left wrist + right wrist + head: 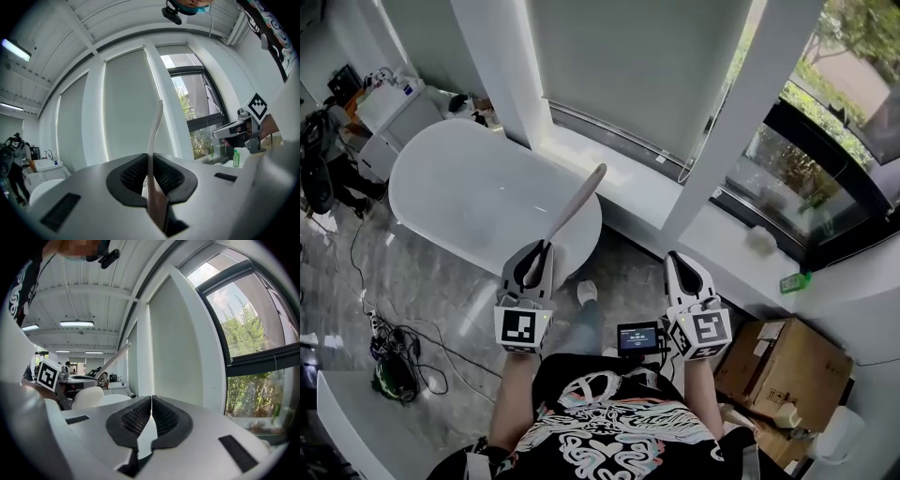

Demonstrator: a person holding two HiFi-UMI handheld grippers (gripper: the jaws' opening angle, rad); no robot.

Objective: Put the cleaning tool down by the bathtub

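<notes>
Your left gripper (540, 251) clamps the cleaning tool (577, 201), which juts beyond its jaws toward the bathtub (455, 183), not yet set down. Your right gripper (678, 262) is closed, apparently empty.

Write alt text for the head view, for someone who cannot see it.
Seen from above, a person's left gripper clamps one end of a long pale cleaning tool, which points toward a white oval bathtub. The right gripper is shut and empty beside it, near a white windowsill.

Black shirt (609, 422), apparently swirl-printed; grey left claw (540, 251).
</notes>
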